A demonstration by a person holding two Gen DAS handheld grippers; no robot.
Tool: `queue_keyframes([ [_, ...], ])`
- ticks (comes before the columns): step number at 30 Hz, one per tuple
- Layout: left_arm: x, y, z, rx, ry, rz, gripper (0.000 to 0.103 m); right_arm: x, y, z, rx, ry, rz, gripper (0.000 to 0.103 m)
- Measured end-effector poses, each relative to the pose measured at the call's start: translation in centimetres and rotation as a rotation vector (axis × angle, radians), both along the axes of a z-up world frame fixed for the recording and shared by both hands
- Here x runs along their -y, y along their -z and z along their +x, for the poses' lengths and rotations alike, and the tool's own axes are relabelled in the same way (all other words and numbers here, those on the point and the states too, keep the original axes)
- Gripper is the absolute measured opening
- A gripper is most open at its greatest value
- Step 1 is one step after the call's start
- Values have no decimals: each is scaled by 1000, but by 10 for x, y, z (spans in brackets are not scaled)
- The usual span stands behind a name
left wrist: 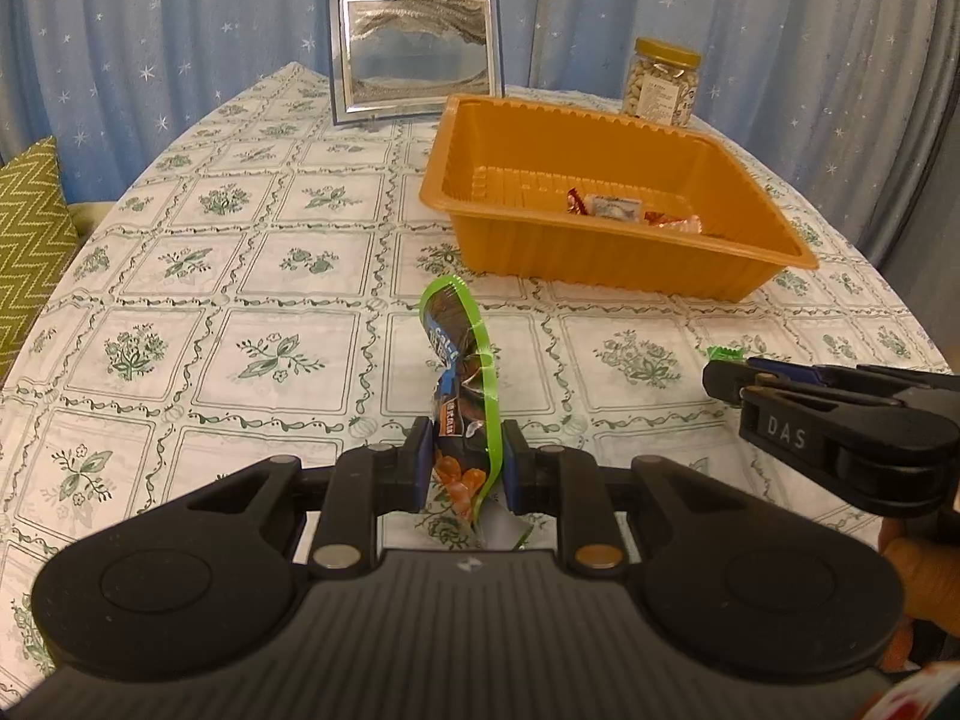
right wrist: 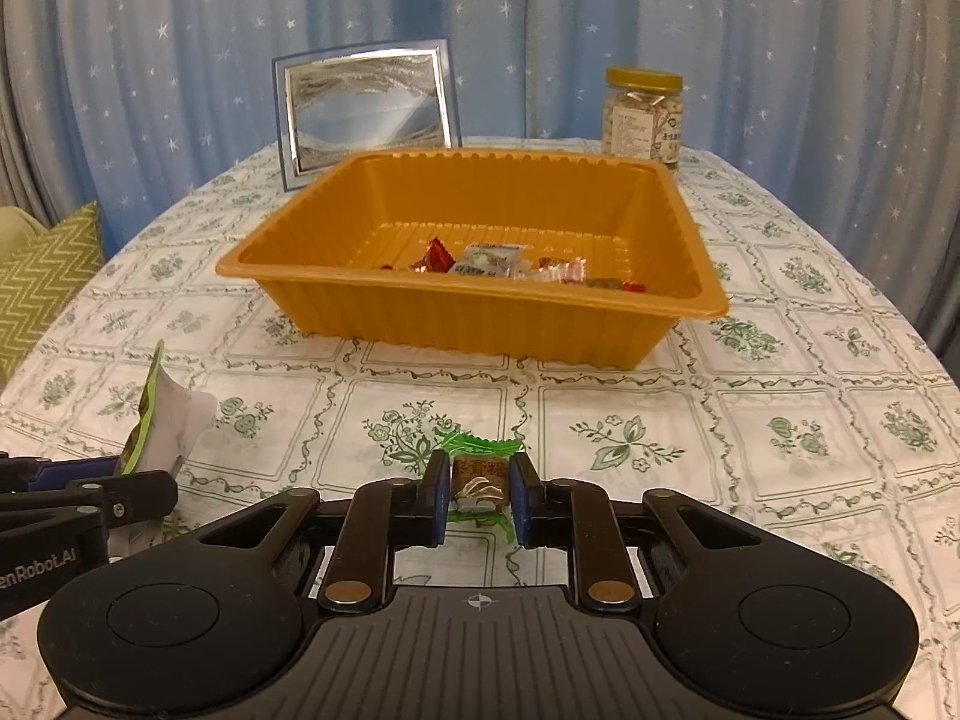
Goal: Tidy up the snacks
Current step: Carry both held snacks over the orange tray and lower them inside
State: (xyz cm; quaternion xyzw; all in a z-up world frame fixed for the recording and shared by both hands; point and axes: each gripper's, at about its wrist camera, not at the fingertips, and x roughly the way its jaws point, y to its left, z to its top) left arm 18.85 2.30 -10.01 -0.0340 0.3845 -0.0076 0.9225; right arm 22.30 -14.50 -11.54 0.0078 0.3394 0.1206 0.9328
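My left gripper (left wrist: 467,471) is shut on a green-edged snack packet (left wrist: 459,372) that stands up crumpled between its pads, above the tablecloth. My right gripper (right wrist: 479,495) is shut on a small green-wrapped candy (right wrist: 480,474). The right gripper shows in the left wrist view (left wrist: 729,381) at the right, and the left one in the right wrist view (right wrist: 150,489) at the lower left with the packet (right wrist: 159,420). An orange plastic tray (right wrist: 456,324) sits ahead, holding several wrapped candies (right wrist: 498,261); the tray also shows in the left wrist view (left wrist: 600,258).
A framed sand picture (right wrist: 366,108) stands behind the tray at the back left. A glass jar with a yellow lid (right wrist: 642,117) stands at the back right. A green zigzag cushion (left wrist: 30,240) lies beyond the table's left edge. Blue starred curtains hang behind.
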Motion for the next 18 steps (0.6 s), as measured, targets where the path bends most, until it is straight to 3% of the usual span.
queue_keyframes([
  [18, 21, -42, -21, 52, 60, 3, 20, 22, -50, -31, 40, 27, 38, 21],
])
